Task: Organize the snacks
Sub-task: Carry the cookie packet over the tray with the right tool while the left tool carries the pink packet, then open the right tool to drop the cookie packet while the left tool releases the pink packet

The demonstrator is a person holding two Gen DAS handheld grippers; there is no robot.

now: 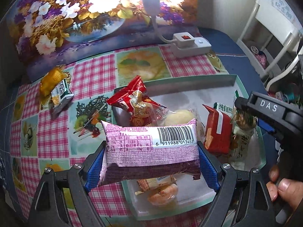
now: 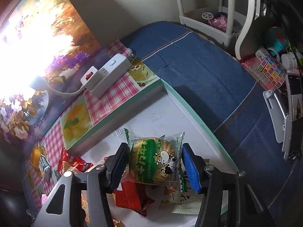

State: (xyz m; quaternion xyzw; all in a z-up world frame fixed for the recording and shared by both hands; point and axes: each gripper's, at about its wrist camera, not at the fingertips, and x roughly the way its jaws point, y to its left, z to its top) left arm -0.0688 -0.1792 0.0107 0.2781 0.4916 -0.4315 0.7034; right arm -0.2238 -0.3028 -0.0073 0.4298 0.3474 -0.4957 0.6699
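the left gripper (image 1: pixel 151 157) holds the pink snack pack (image 1: pixel 150 147) tight between its blue pads. the pack lies sideways across the jaws, so its long side runs from one pad to the other. it hangs over the near corner of the white tray (image 1: pixel 244 89), partly above the tray and partly above the checked cloth (image 1: pixel 90 75) beside it.

the right gripper (image 2: pixel 154 165) holds the green cow snack (image 2: pixel 155 162), a round bun in a clear bag, with both pads pressing its sides. it hangs right over the tray (image 2: pixel 189 102), above the red pack (image 2: pixel 130 193) and other snacks lying there.

both snacks look ready to be dropped. the right one is already over the tray. the left one looks like it needs to go a bit further in past the tray's edge first. two snacks (image 1: pixel 55 90) lie on the cloth, well away from the tray.
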